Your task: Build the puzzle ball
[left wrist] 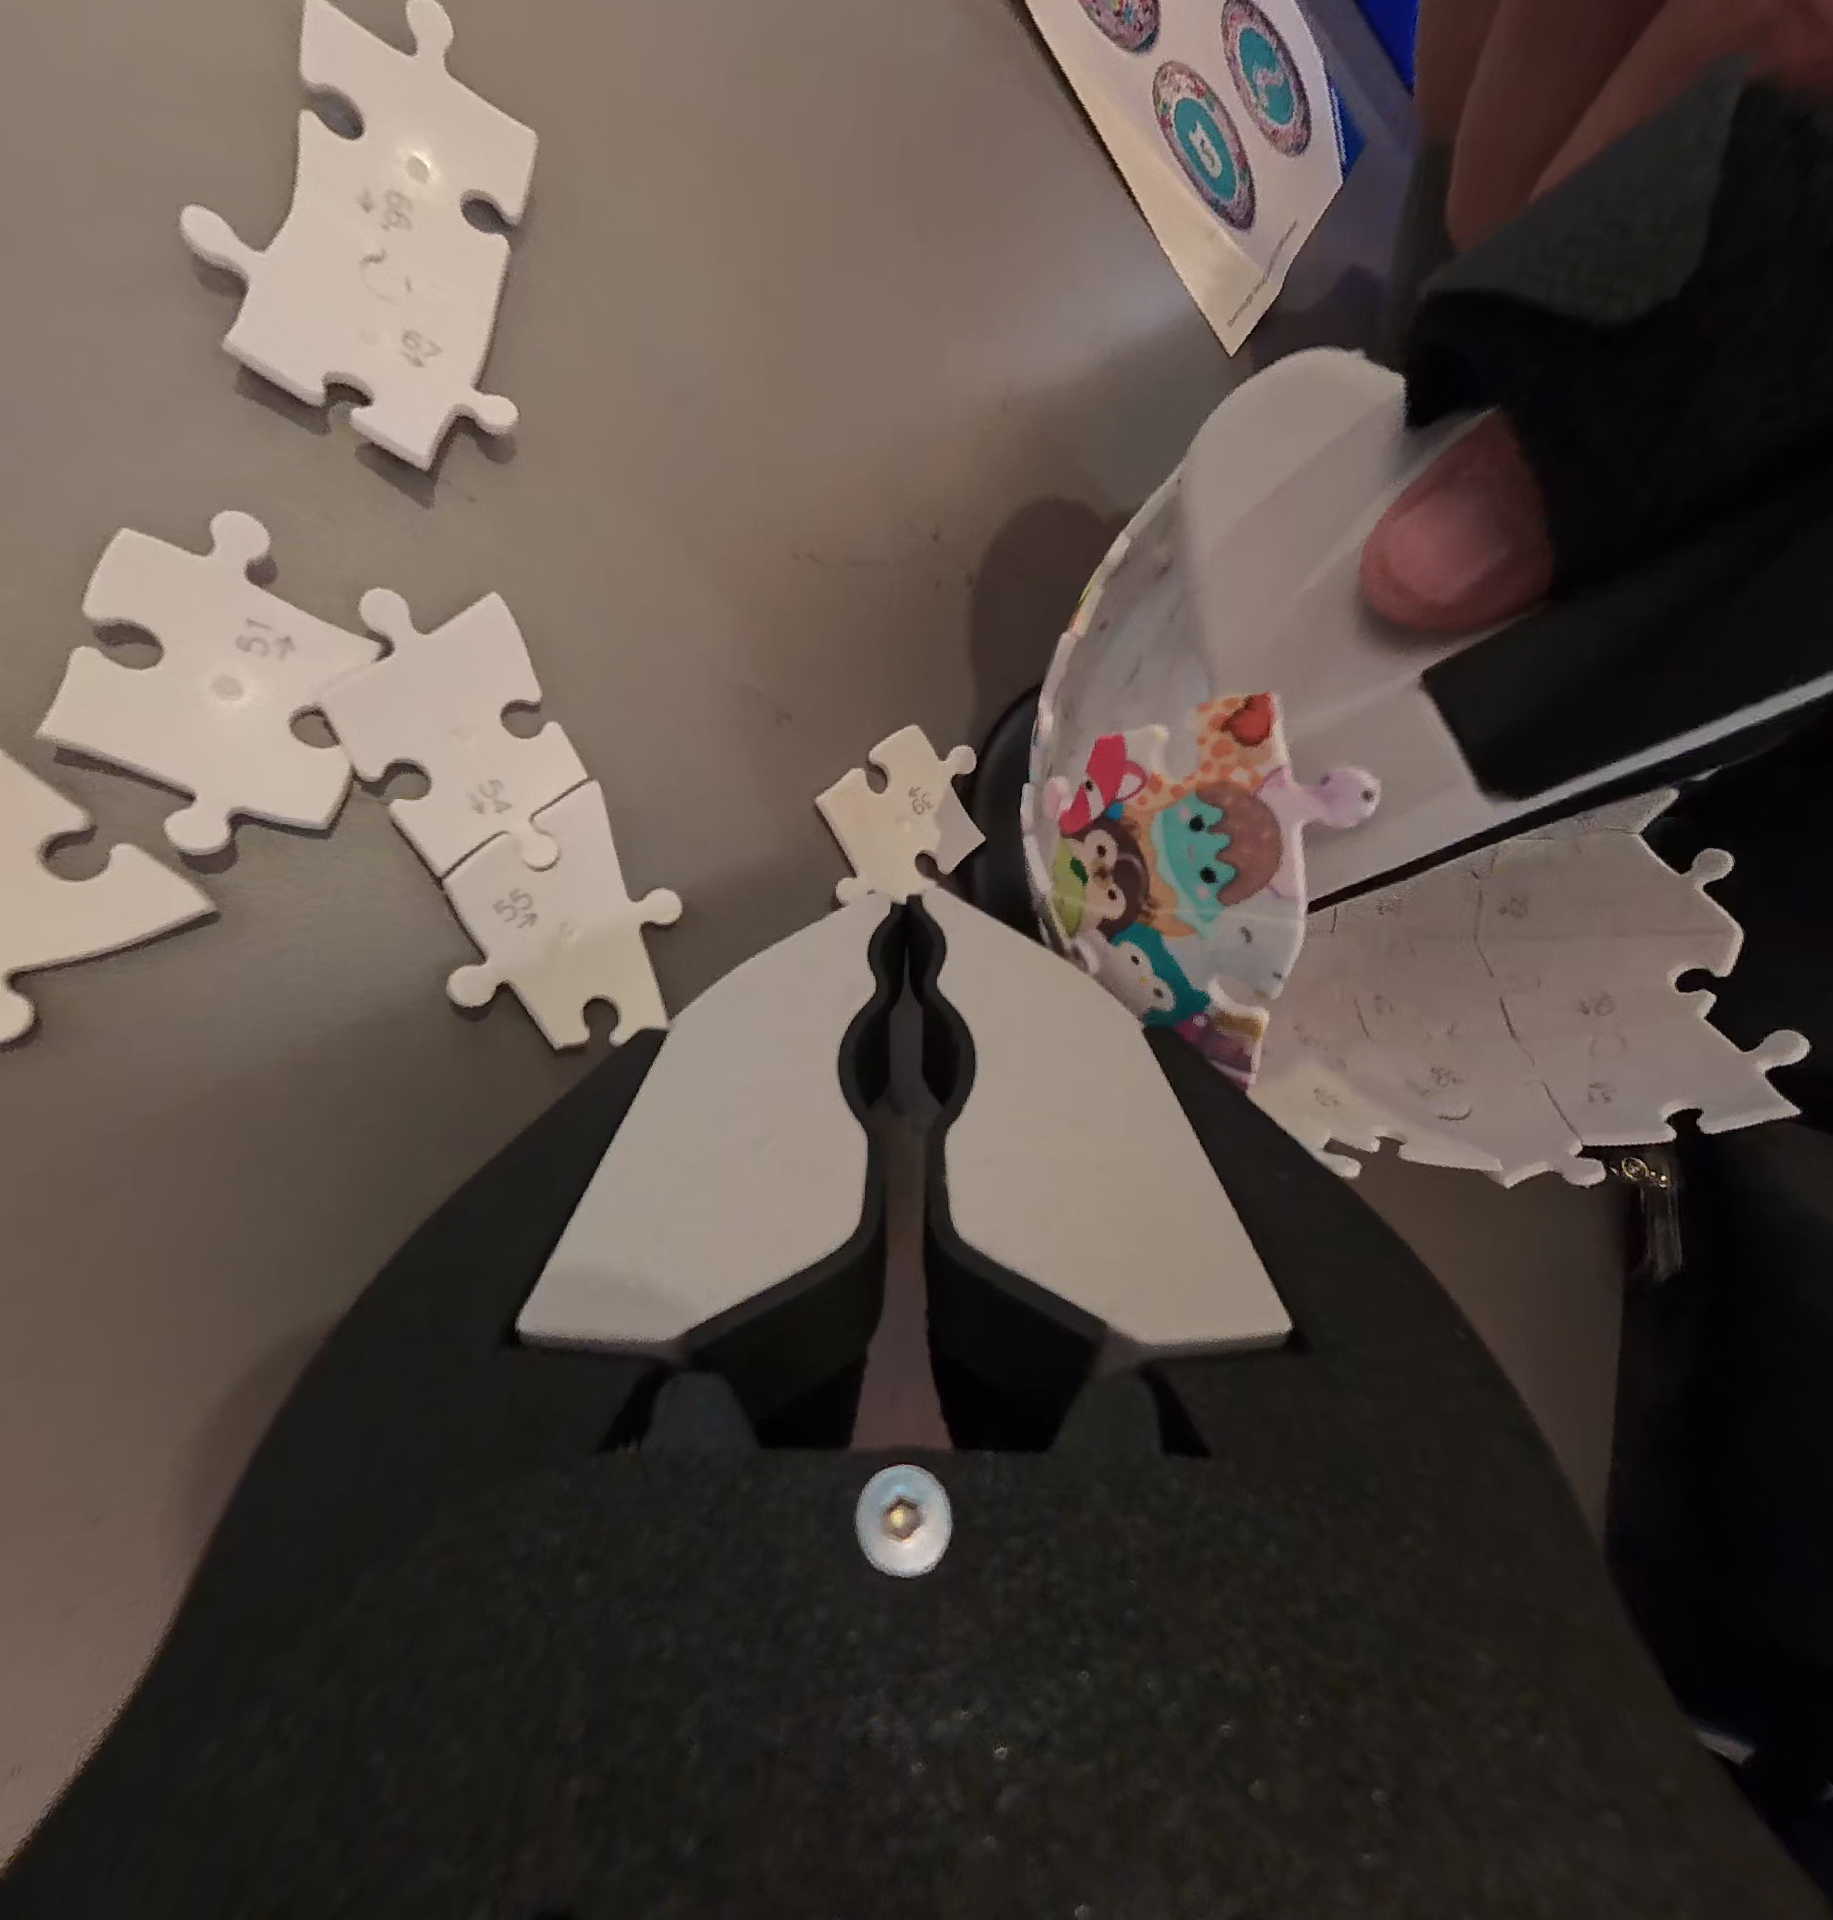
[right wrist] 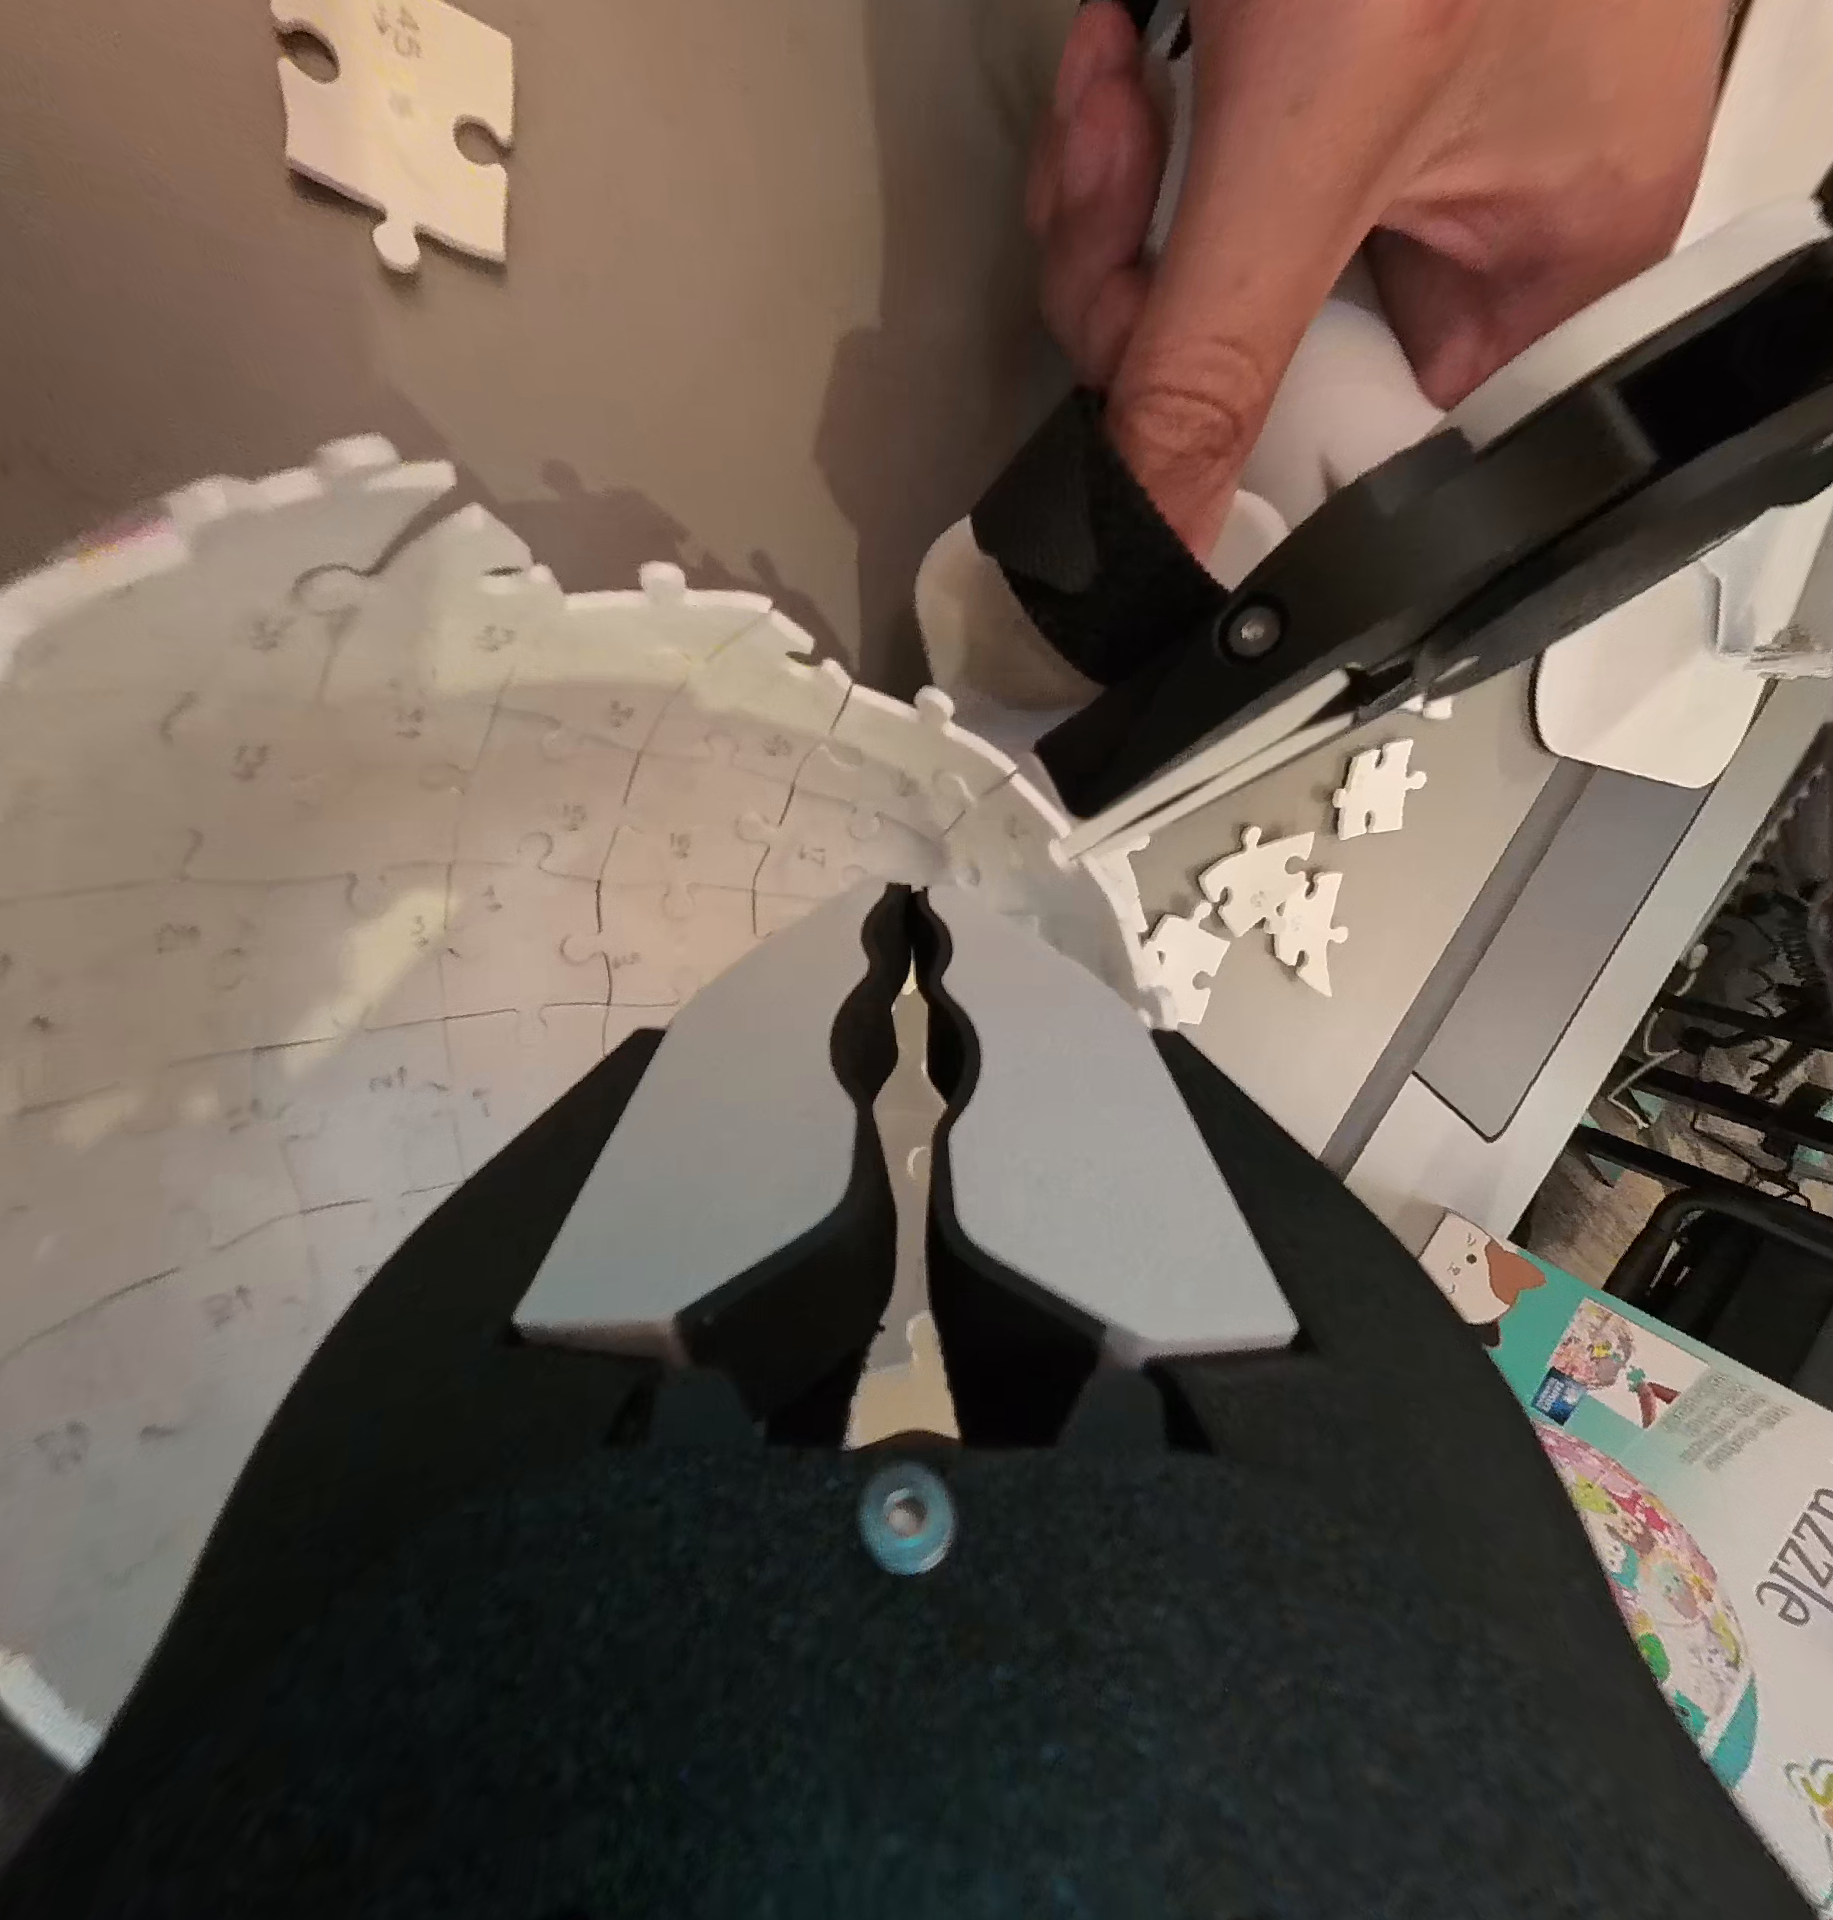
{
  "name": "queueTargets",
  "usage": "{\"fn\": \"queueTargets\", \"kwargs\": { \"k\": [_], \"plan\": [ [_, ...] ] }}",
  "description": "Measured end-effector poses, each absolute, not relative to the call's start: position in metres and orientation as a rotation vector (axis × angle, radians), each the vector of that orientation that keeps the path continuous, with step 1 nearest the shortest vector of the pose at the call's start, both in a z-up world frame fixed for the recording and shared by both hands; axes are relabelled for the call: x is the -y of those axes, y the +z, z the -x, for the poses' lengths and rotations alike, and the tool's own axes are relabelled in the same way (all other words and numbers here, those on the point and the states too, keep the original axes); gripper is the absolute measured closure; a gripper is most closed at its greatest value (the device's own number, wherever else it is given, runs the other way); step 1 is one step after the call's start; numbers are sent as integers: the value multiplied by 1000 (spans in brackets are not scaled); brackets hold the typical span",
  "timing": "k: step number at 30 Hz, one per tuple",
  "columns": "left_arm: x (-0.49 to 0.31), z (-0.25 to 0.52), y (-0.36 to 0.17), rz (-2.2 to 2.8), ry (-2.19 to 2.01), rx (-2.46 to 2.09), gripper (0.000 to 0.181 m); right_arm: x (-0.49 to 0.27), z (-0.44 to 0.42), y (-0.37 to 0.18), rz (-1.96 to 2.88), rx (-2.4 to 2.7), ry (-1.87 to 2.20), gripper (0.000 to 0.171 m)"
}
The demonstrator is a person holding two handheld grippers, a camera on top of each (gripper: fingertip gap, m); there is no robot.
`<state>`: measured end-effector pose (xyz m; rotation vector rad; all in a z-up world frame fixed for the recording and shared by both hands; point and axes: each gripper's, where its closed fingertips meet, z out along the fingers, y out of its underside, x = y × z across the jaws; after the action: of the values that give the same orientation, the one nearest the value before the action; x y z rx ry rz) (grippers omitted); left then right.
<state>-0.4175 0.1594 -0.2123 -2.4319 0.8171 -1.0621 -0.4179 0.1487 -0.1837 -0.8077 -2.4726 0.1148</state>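
Note:
The half-built puzzle ball is a curved shell, colourful outside and white with numbers inside. My right gripper is shut on the shell's wall and holds it up. It also shows in the left wrist view, clamped on the shell from the right. My left gripper is shut on a small white puzzle piece just left of the shell. In the right wrist view the left gripper has its tip at the shell's jagged rim.
Several loose white pieces lie face down on the grey table, more lie at the right and one at the far left. A sheet with round pictures lies at the back. The puzzle box is at the lower right.

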Motion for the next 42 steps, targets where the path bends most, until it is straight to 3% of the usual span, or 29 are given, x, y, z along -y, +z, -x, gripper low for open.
{"fn": "queueTargets", "kwargs": {
  "k": [10, 13, 15, 19, 23, 28, 42],
  "plan": [
    [-168, 438, -196, 2428, -974, -754, 181, -146, 415, -169, 810, 2447, 171, 171],
    [-171, 446, -173, 2387, -912, -718, 181, -145, 414, -147, 866, 2397, 361, 171],
    [-173, 451, -160, 2374, -839, -678, 167, -148, 413, -132, 916, 2361, 530, 171],
    [-162, 456, -142, 2313, -681, -605, 167, -169, 420, -109, 1087, 2235, 934, 171],
    [-145, 441, -145, 2320, -638, -569, 159, -191, 434, -134, 1369, 2235, 1244, 171],
    [-134, 427, -162, 2411, -570, -618, 147, -190, 414, -179, 1429, 2399, 1129, 171],
    [-145, 437, -182, 2498, -336, -730, 144, -179, 362, -172, 1562, 2248, 1157, 171]
  ]
}}
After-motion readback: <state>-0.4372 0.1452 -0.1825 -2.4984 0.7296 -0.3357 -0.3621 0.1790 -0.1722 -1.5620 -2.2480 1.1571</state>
